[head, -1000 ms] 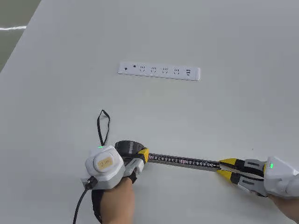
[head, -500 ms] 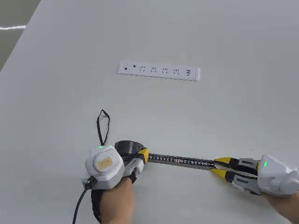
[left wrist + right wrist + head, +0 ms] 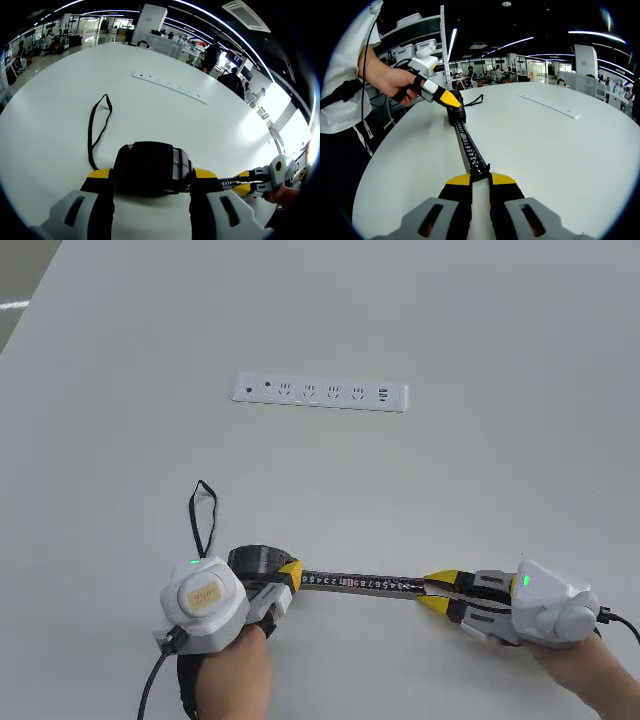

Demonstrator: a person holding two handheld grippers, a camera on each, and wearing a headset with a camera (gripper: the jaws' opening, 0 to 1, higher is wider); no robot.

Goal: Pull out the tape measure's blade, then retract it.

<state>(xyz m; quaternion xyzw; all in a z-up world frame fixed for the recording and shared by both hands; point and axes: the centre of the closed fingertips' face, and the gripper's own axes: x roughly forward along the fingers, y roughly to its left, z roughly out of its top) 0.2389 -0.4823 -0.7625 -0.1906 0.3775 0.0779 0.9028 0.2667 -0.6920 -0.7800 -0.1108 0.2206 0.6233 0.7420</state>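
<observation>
A black tape measure [image 3: 255, 561] rests on the white table [image 3: 450, 470], its black wrist strap [image 3: 203, 512] trailing away from me. My left gripper [image 3: 283, 583] is shut on the tape measure case [image 3: 151, 166], one yellow-tipped finger on each side. The blade [image 3: 360, 583] runs out to the right, dark with white numbers, lying flat just above the table. My right gripper [image 3: 432, 590] is shut on the blade's end hook. In the right gripper view the blade [image 3: 469, 150] stretches from my right gripper [image 3: 480, 177] back to the case [image 3: 456, 113].
A white power strip [image 3: 320, 393] lies flat farther back on the table, well beyond the tape. In the gripper views an office with shelves, desks and people surrounds the round table. A cable [image 3: 150, 692] hangs from the left gripper.
The right gripper has moved left toward the case with the hook, and the exposed blade is shorter. The left gripper still holds the case. The head camera has shifted a little.
</observation>
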